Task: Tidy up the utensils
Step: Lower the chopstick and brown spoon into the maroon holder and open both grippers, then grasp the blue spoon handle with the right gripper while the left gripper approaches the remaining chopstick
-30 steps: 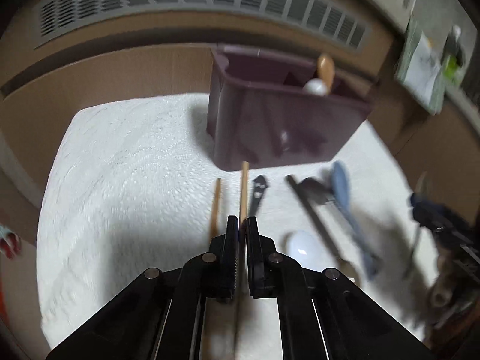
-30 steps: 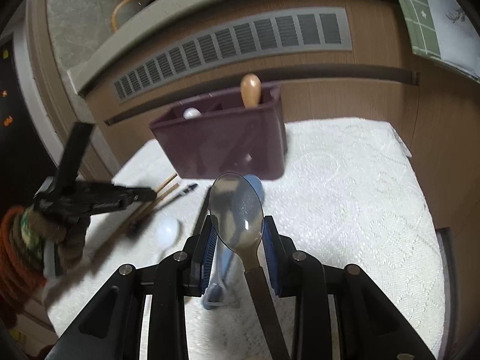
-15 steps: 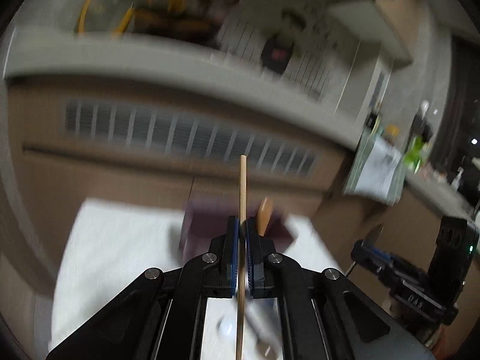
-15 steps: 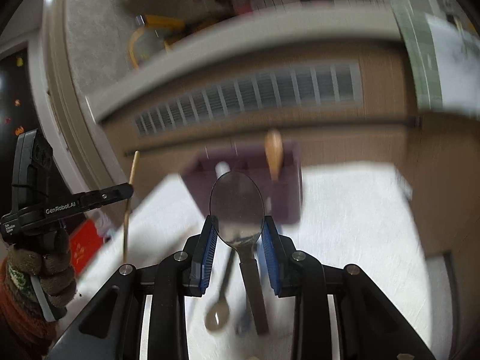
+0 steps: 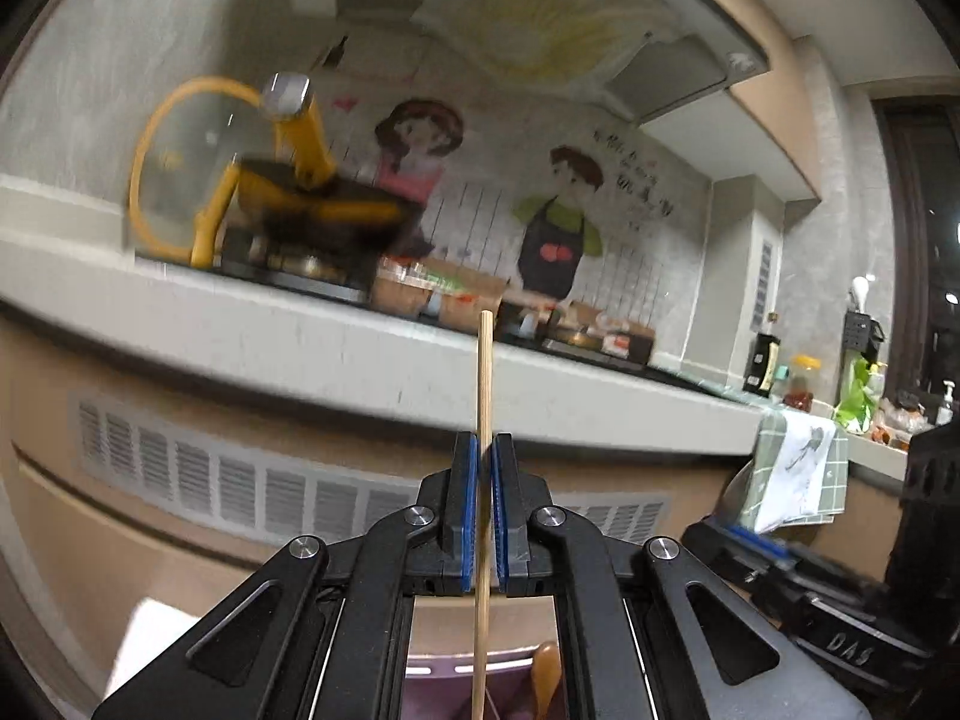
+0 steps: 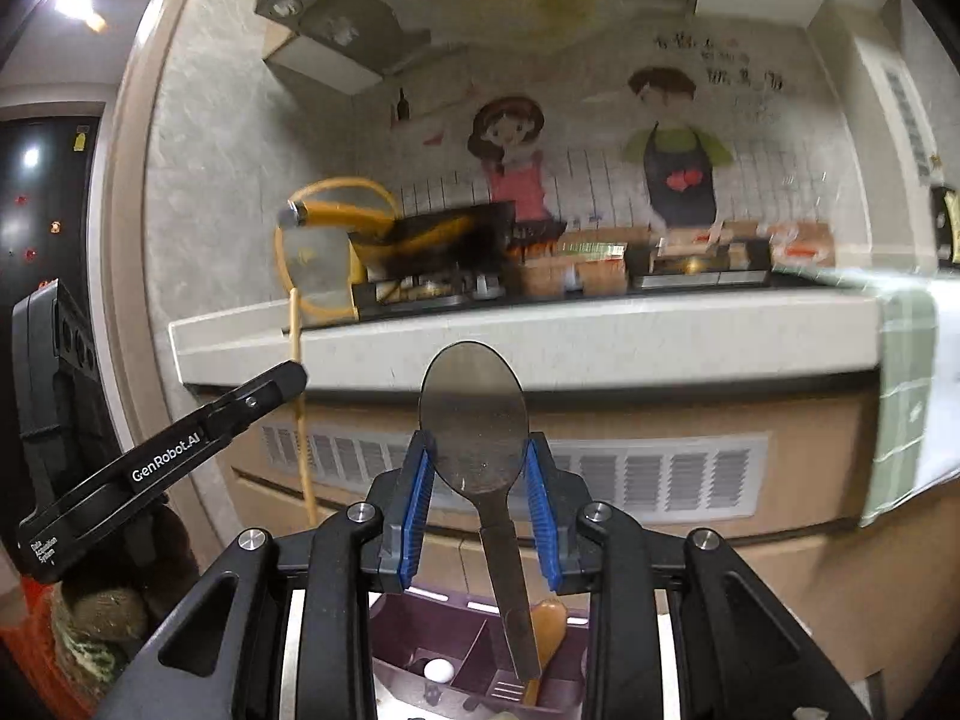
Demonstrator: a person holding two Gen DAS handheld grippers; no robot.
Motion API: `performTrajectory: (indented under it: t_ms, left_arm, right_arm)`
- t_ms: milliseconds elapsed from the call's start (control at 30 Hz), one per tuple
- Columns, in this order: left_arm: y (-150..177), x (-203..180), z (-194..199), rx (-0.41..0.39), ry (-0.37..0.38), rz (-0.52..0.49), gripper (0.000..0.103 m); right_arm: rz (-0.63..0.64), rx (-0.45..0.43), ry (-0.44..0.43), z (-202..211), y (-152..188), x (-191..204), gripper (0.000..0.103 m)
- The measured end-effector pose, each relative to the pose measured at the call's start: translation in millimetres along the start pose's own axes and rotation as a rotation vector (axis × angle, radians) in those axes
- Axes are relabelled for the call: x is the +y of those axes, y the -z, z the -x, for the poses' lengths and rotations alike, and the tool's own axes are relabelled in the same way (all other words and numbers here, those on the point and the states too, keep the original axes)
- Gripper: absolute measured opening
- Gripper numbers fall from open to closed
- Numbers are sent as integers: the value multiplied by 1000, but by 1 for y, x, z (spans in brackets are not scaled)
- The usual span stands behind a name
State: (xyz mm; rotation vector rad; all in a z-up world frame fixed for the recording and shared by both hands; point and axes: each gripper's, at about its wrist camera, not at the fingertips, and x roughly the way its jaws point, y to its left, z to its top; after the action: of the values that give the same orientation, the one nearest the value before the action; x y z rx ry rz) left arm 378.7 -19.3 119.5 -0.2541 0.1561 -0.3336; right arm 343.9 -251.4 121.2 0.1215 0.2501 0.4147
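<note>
My left hand-held gripper (image 6: 288, 381), lettered "GenRobot.AI", pinches a chopstick (image 5: 483, 396) upright; my right hand-held gripper (image 6: 477, 459) clasps a metal spoon (image 6: 474, 420) above the purple organizer (image 6: 420, 630).

chopstick (image 5: 483, 540): lower end cut off | pan (image 5: 312, 204): blurred
</note>
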Motion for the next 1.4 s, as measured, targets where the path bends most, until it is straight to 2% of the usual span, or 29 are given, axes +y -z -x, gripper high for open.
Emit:
performTrajectory:
  t_ms: [133,367,467,533,600,633,767,900,967,1033,1100,1200,1267,1333,1400]
  left_arm:
    - [24,13,-24,34,-6,29,5]
    - [70,27,-49,170,-12,48,5]
    - [87,32,-53,250,-17,71,9]
    - [95,33,-52,287,-23,67,23]
    - [96,31,-44,296,-23,60,34]
    - [96,32,-36,296,-25,59,36]
    - [90,35,-2,284,-59,54,40]
    - [96,40,39,314,-90,51,43]
    - [102,44,54,335,-104,68,43]
    - [110,49,67,362,-112,100,43]
    - [116,53,74,392,-114,139,43]
    - [116,56,86,401,-112,140,43]
    - [116,59,95,404,-122,121,43]
    - [119,66,98,419,-127,129,43]
    - [125,75,100,439,-136,153,43]
  right_arm:
    - [-73,64,-1,-33,21,-21,28]
    - [-113,185,5,-63,60,-37,28]
    - [-118,340,-36,-79,81,-37,30]
    - [-112,377,-21,-81,88,-36,30]
    - [-86,374,17,-75,92,-32,30]
    - [-73,368,31,-71,91,-30,30]
    - [-13,320,55,-42,82,-18,30]
    - [14,273,84,-9,75,-14,30]
    - [26,267,90,4,70,-12,30]
    - [33,288,57,10,67,-12,30]
    - [33,309,17,0,63,-10,30]
    - [64,318,19,-24,60,-5,30]
    - [70,387,-26,-43,64,-3,31]
    - [52,496,-65,-65,75,-7,31]
    - [61,513,-21,-70,84,-9,31]
